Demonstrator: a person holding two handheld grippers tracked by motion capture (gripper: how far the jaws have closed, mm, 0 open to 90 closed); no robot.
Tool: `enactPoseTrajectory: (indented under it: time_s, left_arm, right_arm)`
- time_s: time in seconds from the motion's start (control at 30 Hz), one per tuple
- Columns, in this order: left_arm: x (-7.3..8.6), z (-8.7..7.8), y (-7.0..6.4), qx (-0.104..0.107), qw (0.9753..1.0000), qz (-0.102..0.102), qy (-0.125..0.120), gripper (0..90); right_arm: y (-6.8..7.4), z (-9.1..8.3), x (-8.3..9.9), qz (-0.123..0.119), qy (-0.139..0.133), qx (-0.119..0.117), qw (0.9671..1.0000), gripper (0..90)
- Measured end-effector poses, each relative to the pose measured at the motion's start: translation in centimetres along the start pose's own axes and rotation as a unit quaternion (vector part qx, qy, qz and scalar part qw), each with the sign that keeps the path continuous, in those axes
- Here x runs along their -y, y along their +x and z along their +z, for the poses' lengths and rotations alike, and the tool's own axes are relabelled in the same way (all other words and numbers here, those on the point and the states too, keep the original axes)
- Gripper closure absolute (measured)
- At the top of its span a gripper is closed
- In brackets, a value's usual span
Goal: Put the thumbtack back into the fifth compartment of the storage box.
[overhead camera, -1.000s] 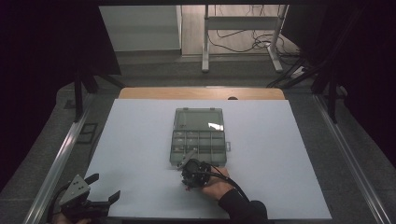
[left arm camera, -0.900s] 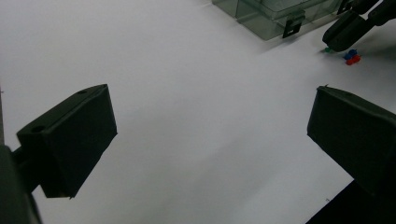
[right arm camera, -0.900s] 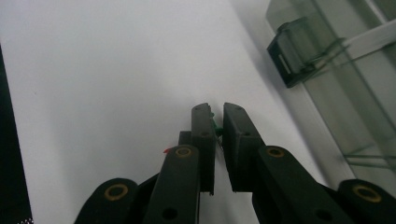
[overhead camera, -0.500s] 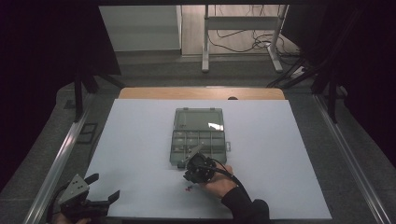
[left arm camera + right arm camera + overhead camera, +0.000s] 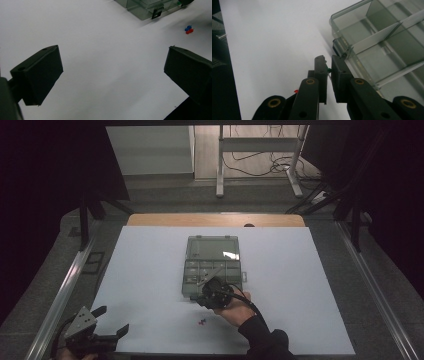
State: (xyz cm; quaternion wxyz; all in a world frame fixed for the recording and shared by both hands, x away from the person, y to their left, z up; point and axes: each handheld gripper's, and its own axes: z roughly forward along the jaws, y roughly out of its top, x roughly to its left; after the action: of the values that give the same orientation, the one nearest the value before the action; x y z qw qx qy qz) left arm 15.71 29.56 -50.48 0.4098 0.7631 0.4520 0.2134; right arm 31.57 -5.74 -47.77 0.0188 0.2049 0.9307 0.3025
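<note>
A clear plastic compartment box (image 5: 189, 270) lies open in the middle of the white table, its lid laid back. My right gripper (image 5: 204, 289) hovers at the box's near edge, shut on a small green pin (image 5: 327, 69) right beside the box's front wall (image 5: 342, 50). A red and a blue pin (image 5: 202, 322) lie on the table just in front of it, and they show again as the two pins (image 5: 189, 29) in the left gripper view. My left gripper (image 5: 112, 319) rests at the near left corner, open with nothing between its fingers (image 5: 40, 75).
The white table sheet (image 5: 150, 270) spreads wide on both sides of the box. Metal rails (image 5: 60, 295) run along the table's left and right sides. A box latch (image 5: 156, 13) faces the left gripper. Stand legs and cables lie on the floor beyond.
My right gripper has moved forward from the table in front of the box up to its near edge, with the green pin in it. The left gripper has stayed put.
</note>
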Motion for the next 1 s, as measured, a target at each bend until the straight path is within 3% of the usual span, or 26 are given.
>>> enactPoseTrajectory:
  time_s: [0.53,1.0]
  left_arm:
    - [-0.1,0.2,-0.1,0.001,0.9999,0.008,0.009,2.6]
    - [-0.1,0.2,-0.2,0.001,0.9999,0.01,0.01,2.6]
  right_arm:
    - [-1.2,-0.3,-1.8,0.016,-0.024,0.014,0.9995,83.0]
    - [-2.2,1.2,-3.5,0.018,-0.023,0.041,0.9987,82.7]
